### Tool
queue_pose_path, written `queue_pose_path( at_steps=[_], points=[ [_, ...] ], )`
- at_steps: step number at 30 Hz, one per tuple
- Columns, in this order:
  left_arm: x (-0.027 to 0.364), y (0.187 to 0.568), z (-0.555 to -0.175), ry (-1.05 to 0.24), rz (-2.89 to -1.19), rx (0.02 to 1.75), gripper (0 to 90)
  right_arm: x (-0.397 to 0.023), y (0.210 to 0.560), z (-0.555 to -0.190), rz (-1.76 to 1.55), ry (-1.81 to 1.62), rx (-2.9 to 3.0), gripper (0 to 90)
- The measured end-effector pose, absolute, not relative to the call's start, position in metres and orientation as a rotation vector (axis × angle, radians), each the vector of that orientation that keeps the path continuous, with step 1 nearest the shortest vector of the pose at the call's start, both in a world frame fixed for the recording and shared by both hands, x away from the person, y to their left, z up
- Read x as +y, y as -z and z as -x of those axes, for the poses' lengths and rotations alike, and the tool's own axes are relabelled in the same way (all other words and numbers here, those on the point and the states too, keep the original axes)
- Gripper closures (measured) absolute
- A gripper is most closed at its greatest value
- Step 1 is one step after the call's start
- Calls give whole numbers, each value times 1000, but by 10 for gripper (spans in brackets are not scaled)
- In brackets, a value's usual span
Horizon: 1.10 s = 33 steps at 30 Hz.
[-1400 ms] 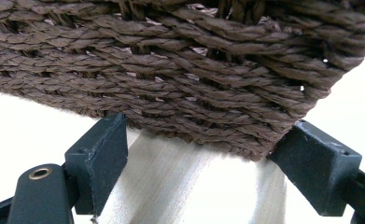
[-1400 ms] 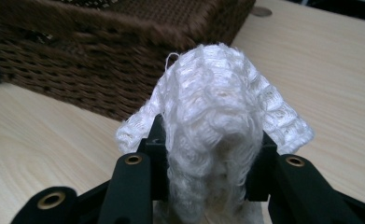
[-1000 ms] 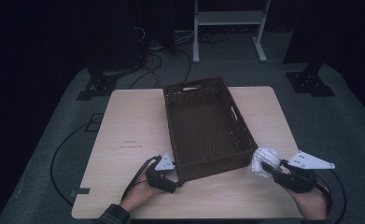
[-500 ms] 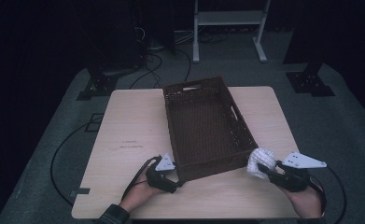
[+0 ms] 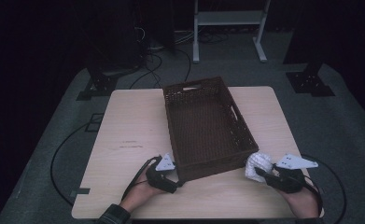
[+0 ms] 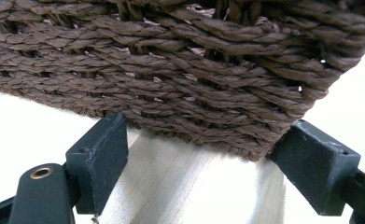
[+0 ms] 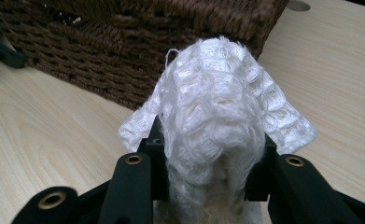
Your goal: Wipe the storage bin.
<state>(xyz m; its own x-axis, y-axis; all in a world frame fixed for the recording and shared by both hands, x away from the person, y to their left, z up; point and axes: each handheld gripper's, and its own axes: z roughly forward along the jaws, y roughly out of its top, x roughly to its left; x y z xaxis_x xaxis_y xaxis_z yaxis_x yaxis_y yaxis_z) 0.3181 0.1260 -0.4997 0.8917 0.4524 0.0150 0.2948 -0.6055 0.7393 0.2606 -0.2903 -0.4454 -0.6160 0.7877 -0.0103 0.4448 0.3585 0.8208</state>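
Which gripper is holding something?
The right gripper: its jaws are shut on a white cloth. The left gripper stands open at the basket corner, gripping nothing.

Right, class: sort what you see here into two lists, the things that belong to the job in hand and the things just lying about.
Part of the job:
- white cloth, gripped in the right tongs
- brown woven basket, its near corner between the open left tongs

Just lying about:
- cables on the floor
- white stand behind the table
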Motion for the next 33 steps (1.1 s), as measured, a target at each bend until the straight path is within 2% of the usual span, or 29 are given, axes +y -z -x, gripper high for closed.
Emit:
queue_pose_path(
  at_steps=[24, 33],
  points=[
    [126, 500, -318, -255, -2260, 533, 187, -283, 478, -277, -1143, -1097, 2350, 622],
    [126, 500, -318, -255, -2259, 535, 188, -285, 471, -274, -1151, -1131, 2331, 620]
  ],
)
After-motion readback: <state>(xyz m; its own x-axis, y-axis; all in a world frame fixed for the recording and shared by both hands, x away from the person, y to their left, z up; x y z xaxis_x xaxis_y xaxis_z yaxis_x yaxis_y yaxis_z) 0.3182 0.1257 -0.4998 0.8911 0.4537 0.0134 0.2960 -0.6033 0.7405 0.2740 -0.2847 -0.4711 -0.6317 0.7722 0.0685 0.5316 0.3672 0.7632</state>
